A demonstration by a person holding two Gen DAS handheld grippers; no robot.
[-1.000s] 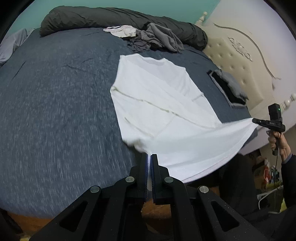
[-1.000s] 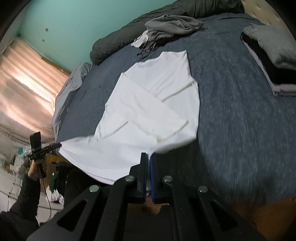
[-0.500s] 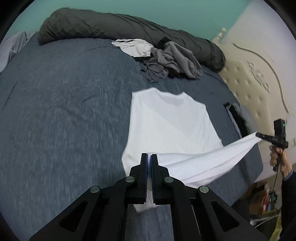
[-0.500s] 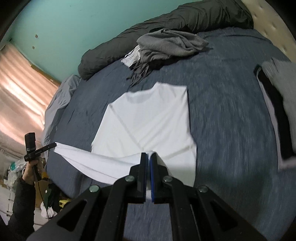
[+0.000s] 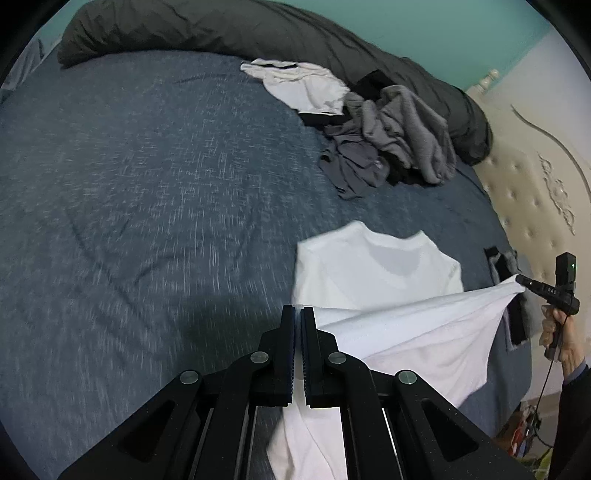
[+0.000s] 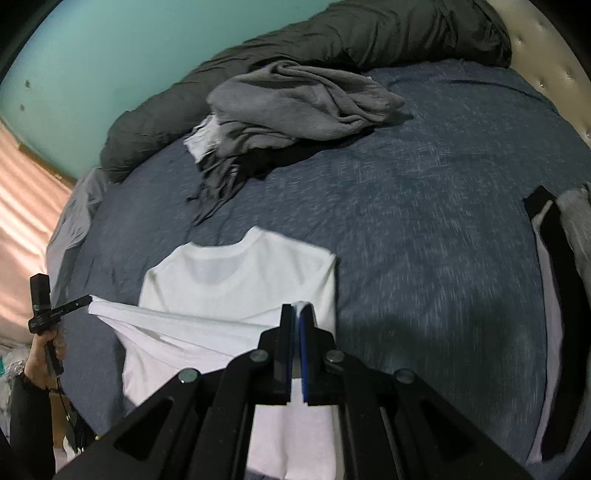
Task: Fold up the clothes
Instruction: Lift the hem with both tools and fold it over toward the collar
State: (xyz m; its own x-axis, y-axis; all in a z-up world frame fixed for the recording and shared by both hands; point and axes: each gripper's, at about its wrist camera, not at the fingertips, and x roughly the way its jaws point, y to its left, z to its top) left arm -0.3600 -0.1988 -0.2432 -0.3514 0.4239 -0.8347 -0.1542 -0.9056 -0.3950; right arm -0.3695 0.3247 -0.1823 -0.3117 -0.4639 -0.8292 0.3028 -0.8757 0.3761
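Both grippers are pinching the hem of a white shirt [image 5: 373, 269] over a blue bed [image 5: 147, 192].

In the left wrist view, the left gripper [image 5: 297, 314] at 6 o'clock is clamping one hem corner between nearly closed fingers, and the right gripper [image 5: 522, 282] at 3 o'clock is gripping the other corner, a hand [image 5: 557, 332] holding it. The hem is hanging taut between them above the shirt's collar half, which is lying flat on the bed near 4 o'clock. A grey heap [image 5: 391, 136] of clothes is sitting at 1 o'clock against a dark duvet [image 5: 258, 33]. In the right wrist view, a folded stack [image 6: 557, 295] is lying at 3 o'clock, well apart from the shirt.
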